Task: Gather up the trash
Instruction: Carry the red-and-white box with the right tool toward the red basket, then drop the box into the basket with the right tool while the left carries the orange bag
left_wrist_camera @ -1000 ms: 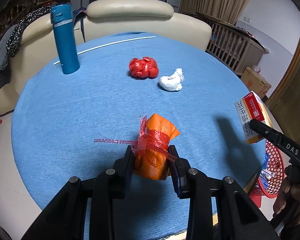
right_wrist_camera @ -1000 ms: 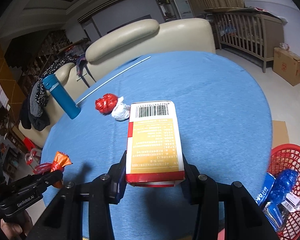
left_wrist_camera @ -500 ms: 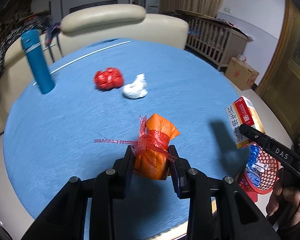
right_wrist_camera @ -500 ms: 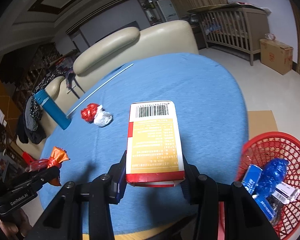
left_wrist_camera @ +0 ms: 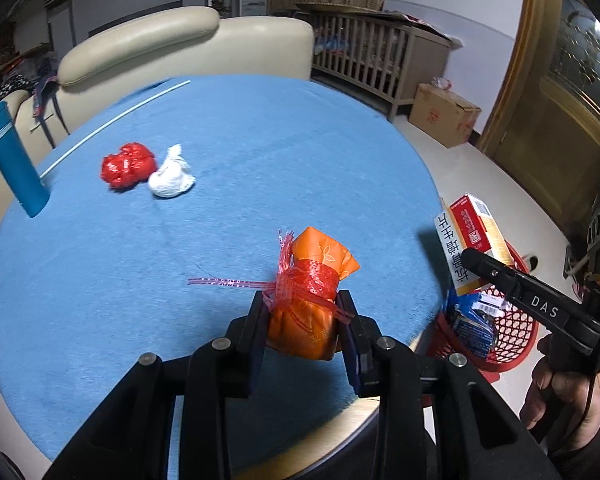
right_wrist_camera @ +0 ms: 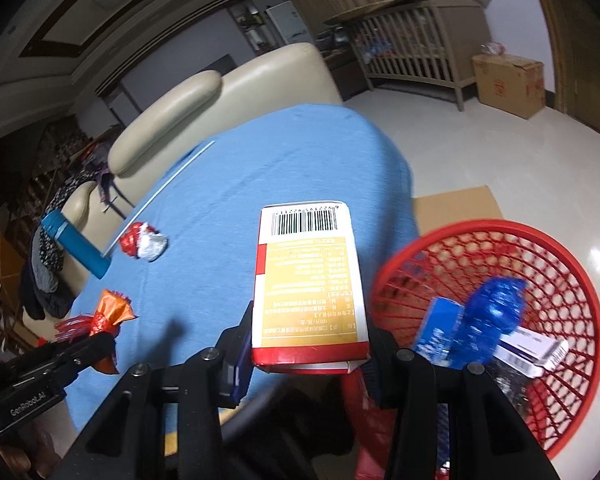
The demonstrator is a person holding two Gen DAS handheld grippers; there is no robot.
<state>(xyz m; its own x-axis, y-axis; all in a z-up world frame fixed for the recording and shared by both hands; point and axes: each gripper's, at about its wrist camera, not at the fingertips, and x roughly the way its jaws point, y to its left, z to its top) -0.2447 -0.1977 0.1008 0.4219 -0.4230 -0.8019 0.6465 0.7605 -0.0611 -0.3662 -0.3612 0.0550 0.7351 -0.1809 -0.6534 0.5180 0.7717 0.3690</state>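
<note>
My left tool (left_wrist_camera: 303,312) is clamped on an orange packet (left_wrist_camera: 310,308) tied with red netting, held above the near edge of the blue bench (left_wrist_camera: 240,152). My right tool (right_wrist_camera: 306,344) grips a red and yellow box (right_wrist_camera: 306,284) by its sides, just beside the rim of the red basket (right_wrist_camera: 556,256) on the floor, where a blue bottle (right_wrist_camera: 488,324) and small boxes lie. Farther out on the bench sit a red wad (left_wrist_camera: 127,165) and a white wad (left_wrist_camera: 171,178), touching, and a blue flask (left_wrist_camera: 14,160).
</note>
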